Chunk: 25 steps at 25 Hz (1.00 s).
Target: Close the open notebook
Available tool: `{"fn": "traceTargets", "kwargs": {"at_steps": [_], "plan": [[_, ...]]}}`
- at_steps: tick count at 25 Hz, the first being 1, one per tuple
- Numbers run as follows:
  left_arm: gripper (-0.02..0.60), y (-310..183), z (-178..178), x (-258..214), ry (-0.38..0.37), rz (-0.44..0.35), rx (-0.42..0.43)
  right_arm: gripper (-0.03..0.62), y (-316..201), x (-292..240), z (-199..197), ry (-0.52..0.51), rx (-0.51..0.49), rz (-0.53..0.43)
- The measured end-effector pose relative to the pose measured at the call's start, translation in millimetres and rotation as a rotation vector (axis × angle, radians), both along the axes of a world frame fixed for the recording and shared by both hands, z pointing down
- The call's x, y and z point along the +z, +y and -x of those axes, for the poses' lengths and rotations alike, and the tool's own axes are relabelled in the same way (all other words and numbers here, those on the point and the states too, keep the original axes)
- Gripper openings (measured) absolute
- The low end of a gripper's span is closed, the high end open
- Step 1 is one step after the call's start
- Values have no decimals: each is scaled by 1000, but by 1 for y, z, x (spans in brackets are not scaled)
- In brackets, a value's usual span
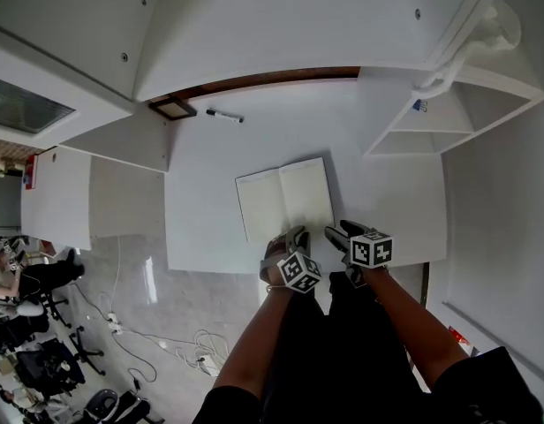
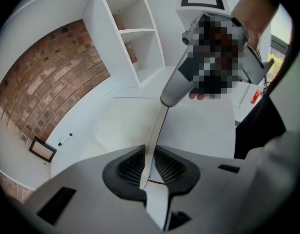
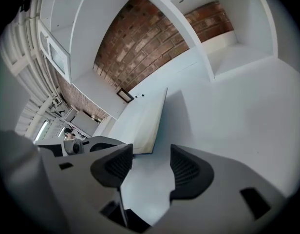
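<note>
notebook point(image 1: 283, 199): lies open on the white worktop point(image 1: 391, 197), near edge toward me
left gripper point(image 2: 149, 167): my jaws clenched on the notebook's near edge, sheet seen edge-on
right gripper point(image 3: 151, 167): my jaws released, empty, just beside the notebook's near right corner

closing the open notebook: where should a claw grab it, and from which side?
Probably the near edge of one half of the notebook, approached from the person's side. It lies open on the table, so only thin edges offer a pinch. The left claw is shut on a thin leaf there; the right claw is open.
</note>
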<state>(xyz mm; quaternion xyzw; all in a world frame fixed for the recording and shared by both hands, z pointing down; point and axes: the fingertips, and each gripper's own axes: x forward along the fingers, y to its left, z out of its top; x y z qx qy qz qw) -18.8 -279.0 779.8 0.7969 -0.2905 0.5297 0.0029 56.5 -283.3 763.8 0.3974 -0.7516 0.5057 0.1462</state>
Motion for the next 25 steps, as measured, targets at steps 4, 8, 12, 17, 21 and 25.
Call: {"fn": "traceTargets", "kwargs": {"at_steps": [4, 8, 12, 17, 21, 25], "plan": [[55, 0, 1, -2, -6, -6, -12, 226, -2, 5, 6, -26, -39, 22], [55, -1, 2, -1, -14, -4, -35, 163, -5, 4, 12, -51, -99, 20], [55, -2, 0, 0, -22, -6, -65, 100, -7, 1, 14, -90, -142, 23], [55, 2, -1, -4, -26, -17, -82, 64, -7, -11, 17, -105, -200, -9], [55, 3, 4, -13, 30, -27, -139, 48, -8, -21, 25, -116, -232, -28], [55, 15, 7, -21, 83, -2, -111, 43, -8, -30, 35, -114, -252, -39]]}}
